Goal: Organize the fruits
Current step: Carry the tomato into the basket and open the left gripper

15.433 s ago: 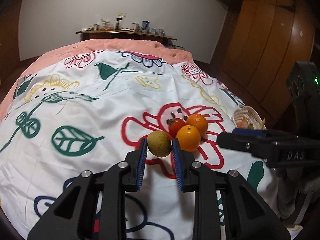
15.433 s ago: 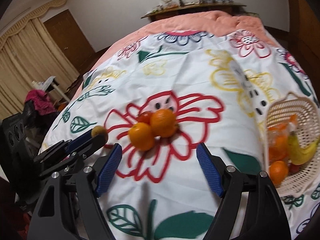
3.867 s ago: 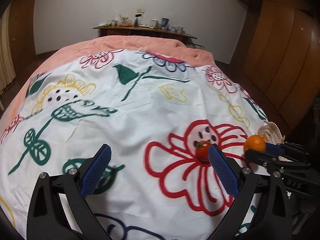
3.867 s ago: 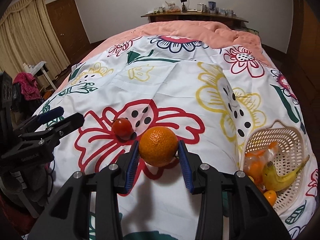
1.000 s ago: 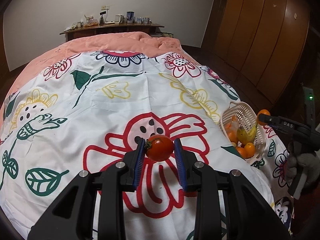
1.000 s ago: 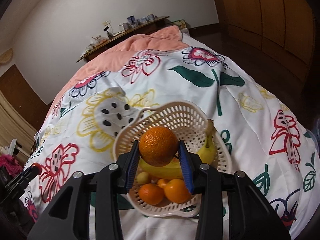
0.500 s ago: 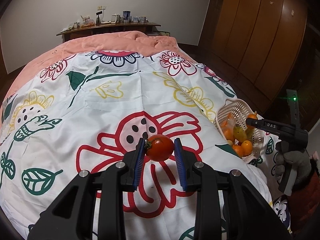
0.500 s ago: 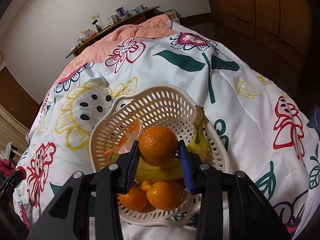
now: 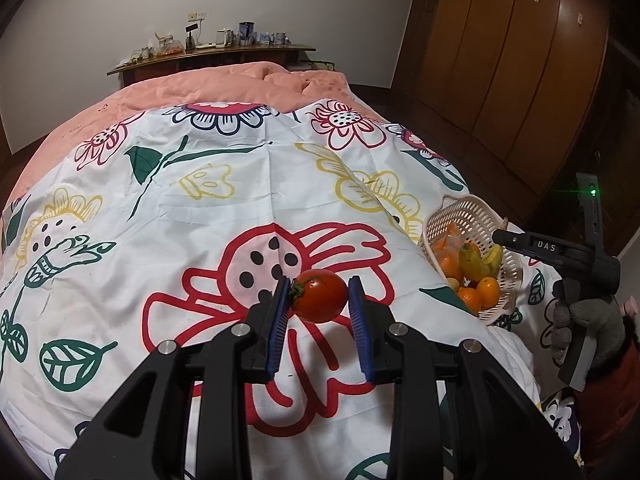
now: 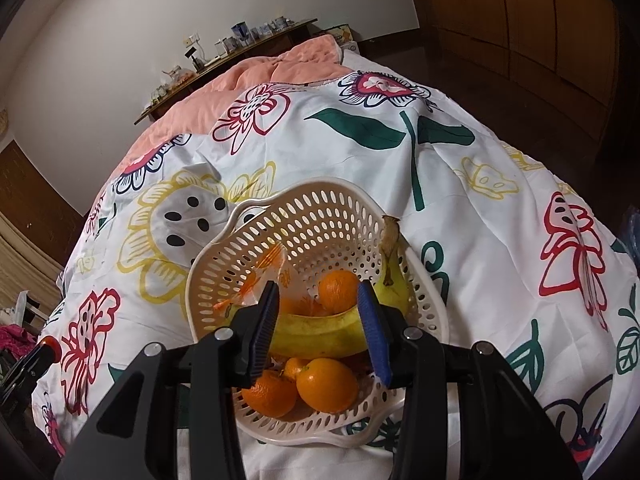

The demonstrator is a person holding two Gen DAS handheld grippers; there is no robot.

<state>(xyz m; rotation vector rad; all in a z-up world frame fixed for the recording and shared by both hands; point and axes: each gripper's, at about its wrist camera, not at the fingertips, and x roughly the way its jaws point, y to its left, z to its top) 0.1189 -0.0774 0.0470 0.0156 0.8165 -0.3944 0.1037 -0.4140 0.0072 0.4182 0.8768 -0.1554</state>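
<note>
My left gripper [image 9: 319,300] is shut on a red tomato [image 9: 320,295] and holds it above the flowered bedspread. My right gripper [image 10: 318,330] is open and empty, right over the white plastic basket [image 10: 320,216]. An orange [image 10: 338,290] lies in the basket beyond the bananas [image 10: 320,334], with more oranges [image 10: 326,385] in front. In the left wrist view the basket [image 9: 464,212] sits at the bed's right edge, with the right gripper [image 9: 500,237] over it.
The bedspread [image 9: 240,184] covers a wide bed with a pink blanket [image 9: 224,84] at the far end. A shelf with small items [image 9: 212,50] stands against the wall. Wooden wardrobe doors [image 9: 520,60] are to the right.
My right gripper has opened and let go of the orange, which now lies in the basket. My left gripper still holds the tomato, nearly unmoved.
</note>
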